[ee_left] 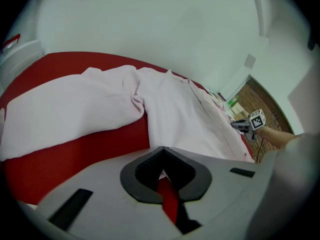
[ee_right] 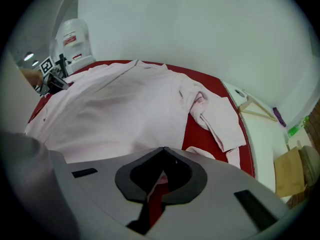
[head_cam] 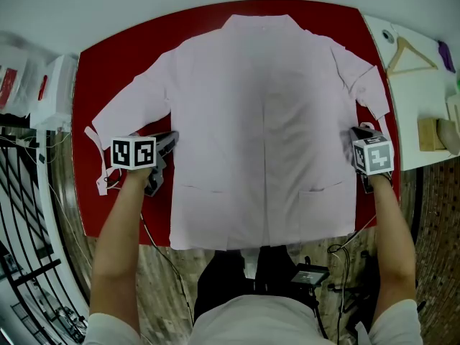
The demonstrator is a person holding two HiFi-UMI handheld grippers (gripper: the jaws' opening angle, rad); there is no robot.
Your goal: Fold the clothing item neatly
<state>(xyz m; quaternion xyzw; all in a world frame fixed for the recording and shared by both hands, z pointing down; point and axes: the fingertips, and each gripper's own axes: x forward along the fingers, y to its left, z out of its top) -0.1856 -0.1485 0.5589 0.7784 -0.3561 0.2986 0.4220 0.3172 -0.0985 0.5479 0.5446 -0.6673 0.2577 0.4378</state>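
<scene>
Person's forearms [head_cam: 118, 221] enter from the near edge, one gripper in each hand. Left gripper [head_cam: 167, 144]: jaws closed at the left side edge of the pale pink coat [head_cam: 266, 121], below the sleeve, with a sliver of pink cloth pinched between them. Right gripper [head_cam: 361, 131]: jaws closed likewise on the coat's right side edge, cloth showing at the tips. The coat lies flat, front up, on the red tabletop [head_cam: 108, 70], collar at the far side, hem overhanging the near edge. Left sleeve [head_cam: 133, 106] is spread outward. Right sleeve [head_cam: 366, 85] is rumpled and doubled on itself. A wooden hanger [head_cam: 410, 54] lies on the white surface to the right, well apart.
</scene>
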